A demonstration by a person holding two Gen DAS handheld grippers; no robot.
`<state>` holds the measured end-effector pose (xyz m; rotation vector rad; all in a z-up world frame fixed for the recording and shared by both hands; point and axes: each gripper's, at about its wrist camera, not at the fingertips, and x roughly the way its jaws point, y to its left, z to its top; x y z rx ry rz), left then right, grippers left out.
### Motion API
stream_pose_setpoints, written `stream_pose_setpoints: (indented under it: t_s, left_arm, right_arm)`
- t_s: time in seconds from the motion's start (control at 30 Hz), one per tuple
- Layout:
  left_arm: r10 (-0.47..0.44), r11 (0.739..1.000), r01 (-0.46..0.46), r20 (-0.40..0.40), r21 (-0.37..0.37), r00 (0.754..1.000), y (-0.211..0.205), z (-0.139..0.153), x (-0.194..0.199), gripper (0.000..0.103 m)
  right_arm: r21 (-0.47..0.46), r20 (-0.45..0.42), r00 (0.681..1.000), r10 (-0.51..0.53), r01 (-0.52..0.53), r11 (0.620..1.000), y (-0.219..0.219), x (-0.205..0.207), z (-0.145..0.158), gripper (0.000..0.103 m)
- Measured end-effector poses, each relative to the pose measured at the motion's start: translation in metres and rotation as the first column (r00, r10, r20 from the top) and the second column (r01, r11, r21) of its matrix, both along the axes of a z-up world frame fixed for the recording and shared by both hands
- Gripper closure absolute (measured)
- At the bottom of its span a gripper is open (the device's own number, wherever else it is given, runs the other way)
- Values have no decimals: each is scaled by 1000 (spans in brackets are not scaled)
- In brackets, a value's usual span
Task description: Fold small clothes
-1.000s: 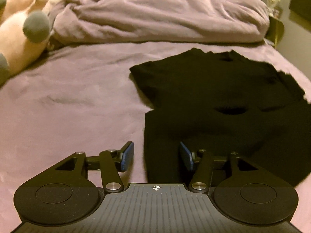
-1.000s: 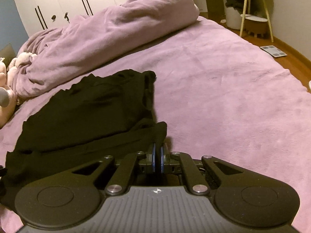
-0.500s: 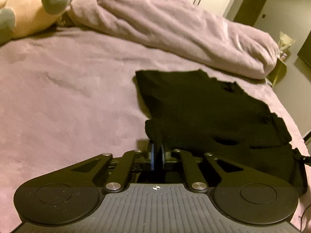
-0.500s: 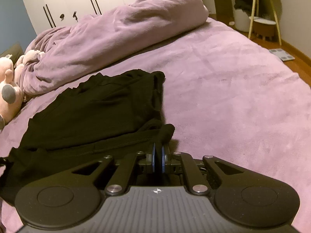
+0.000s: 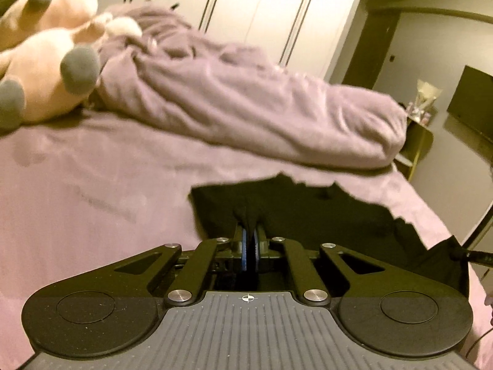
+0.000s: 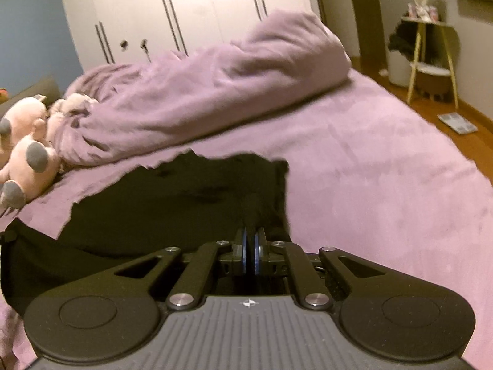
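My left hand-held gripper [image 5: 250, 240] pinches the black cloth garment [image 5: 308, 212]. My right hand-held gripper [image 6: 250, 242] pinches its other corner, bed [image 6: 369, 185] beneath.

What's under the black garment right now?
The purple bed cover shows all round the black garment, which lies on it at its far end. Its near edge is pinched in both grippers. Anything beneath the cloth is hidden.

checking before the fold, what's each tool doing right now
left tool: shut on the near edge of the black garment
right tool: shut on the black garment's near edge too
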<state>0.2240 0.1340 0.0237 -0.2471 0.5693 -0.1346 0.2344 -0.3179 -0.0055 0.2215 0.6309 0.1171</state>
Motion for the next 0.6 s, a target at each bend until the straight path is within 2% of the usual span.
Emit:
stream_pose_setpoints:
  t_s: [0.13,0.3,0.43,0.6]
  left_arm:
    - [32,999,-33,37,33,999,0,13,19,97]
    - [89,993,-93,51,73,995,-2,17,68,97]
    - [127,981,-135,68,139,990,-9,14,110,97]
    - [189,961,-197,57,193,980,-17,-4,162,96]
  right_arm:
    - [-19,45,999,-1,2,1000,7,19,14,99]
    - [-64,81,996,-33,38,997,18,64,20,99]
    - [-124,111,990,-92,106,987,27,113,16,99]
    - [-120,112,974,-196,209,970,28,168,3,99]
